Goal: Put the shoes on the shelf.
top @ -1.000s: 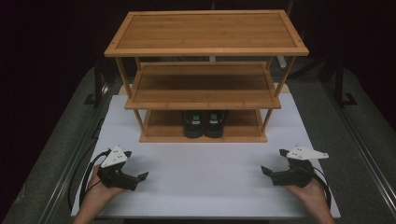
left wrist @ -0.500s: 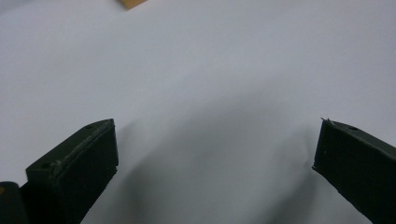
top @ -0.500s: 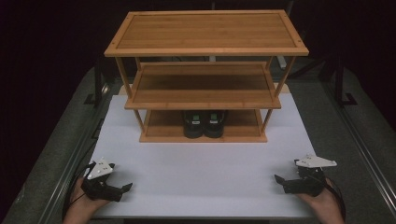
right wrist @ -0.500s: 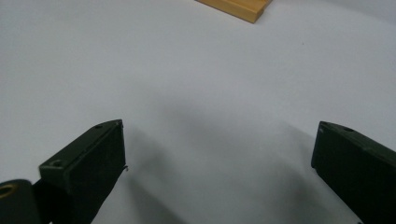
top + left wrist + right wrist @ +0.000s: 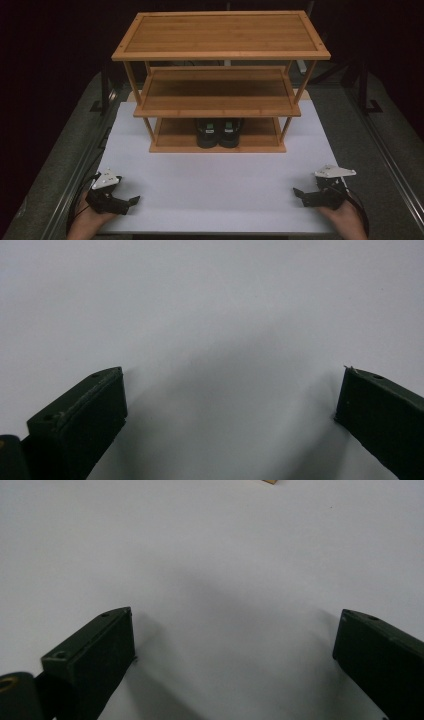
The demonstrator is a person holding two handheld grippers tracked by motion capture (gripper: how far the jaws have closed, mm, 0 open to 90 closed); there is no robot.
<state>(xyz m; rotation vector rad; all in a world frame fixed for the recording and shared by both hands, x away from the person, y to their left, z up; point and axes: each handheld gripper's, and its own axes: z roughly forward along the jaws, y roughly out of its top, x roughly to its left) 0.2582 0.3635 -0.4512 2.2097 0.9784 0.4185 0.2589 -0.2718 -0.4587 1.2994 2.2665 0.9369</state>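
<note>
1. While the left gripper [image 5: 131, 201] sits at the mat's [image 5: 215, 190] near-left corner, its jaws are spread and empty.
2. Centre: the shoes [image 5: 218, 132] stand paired on the rack's [image 5: 220, 35] bottom shelf, looking already stowed.
3. Near-right corner: the right gripper [image 5: 298, 192] is spread and empty too, so little seems left.

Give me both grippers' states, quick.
Left gripper: open, holding nothing, over the white mat.
Right gripper: open, holding nothing, over the same mat.
</note>
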